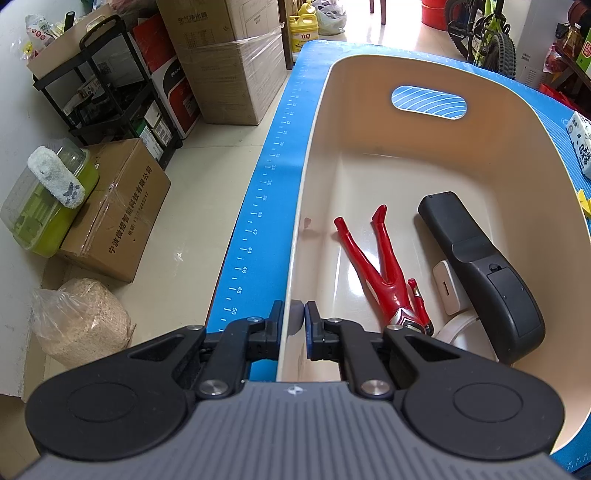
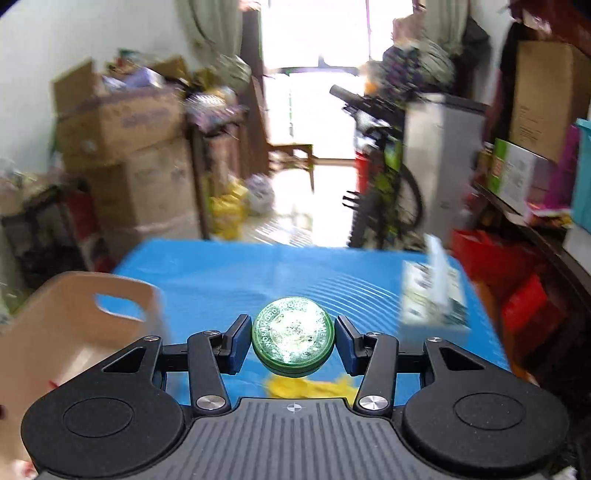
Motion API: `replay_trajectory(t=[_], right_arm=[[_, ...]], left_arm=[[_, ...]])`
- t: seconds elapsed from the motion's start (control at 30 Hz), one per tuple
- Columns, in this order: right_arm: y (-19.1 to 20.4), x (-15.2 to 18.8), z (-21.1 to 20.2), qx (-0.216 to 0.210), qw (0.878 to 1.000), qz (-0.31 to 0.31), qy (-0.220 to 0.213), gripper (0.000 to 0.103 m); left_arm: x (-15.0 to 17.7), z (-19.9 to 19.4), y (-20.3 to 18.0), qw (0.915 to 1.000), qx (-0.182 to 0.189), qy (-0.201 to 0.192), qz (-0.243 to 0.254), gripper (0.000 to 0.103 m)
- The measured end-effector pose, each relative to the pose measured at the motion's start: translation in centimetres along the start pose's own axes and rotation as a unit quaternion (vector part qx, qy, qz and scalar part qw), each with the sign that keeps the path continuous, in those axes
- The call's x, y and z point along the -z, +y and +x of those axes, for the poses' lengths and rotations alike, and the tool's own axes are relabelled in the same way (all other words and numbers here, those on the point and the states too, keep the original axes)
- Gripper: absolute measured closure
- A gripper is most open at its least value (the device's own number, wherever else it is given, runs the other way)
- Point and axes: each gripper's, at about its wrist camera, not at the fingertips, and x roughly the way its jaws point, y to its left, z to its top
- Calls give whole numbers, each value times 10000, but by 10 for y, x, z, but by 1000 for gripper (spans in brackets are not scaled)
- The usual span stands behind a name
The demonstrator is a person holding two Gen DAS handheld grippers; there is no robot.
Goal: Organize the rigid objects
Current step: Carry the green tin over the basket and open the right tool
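A beige plastic bin (image 1: 369, 158) stands on the blue mat (image 1: 280, 155). Inside it lie a red toy figure (image 1: 384, 273), a black remote (image 1: 480, 269) and a white charger (image 1: 448, 288). My left gripper (image 1: 294, 317) is shut on the bin's left wall, one finger outside and one inside. In the right wrist view, my right gripper (image 2: 293, 341) is shut on a round green tin (image 2: 293, 336) and holds it above the mat (image 2: 258, 273). The bin (image 2: 74, 317) is to its left. A yellow object (image 2: 310, 387) lies on the mat under the tin.
A tissue pack (image 2: 432, 295) sits on the mat at the right, also at the edge of the left wrist view (image 1: 581, 144). Cardboard boxes (image 1: 118, 210), a black cart (image 1: 107, 85) and a bicycle (image 1: 484, 33) stand on the floor around the table.
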Motion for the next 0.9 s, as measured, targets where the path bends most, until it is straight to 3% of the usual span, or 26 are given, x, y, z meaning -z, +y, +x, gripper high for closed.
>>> replay_trajectory(t=[0.33, 0.47, 0.63, 0.9], right_arm=[[79, -14, -9, -1024, 9934, -519, -53, 49], [106, -11, -3, -1509, 9867, -550, 241, 49], [132, 0, 8, -1696, 9801, -764, 697, 49], [160, 25, 19, -1589, 9717, -1258, 1215, 49]], left_arm=[[0, 0, -2, 10000, 6, -4, -2, 90], [-1, 0, -2, 10000, 18, -6, -12, 90], [-1, 0, -3, 10000, 21, -6, -14, 91], [-1, 0, -4, 10000, 21, -8, -13, 91]])
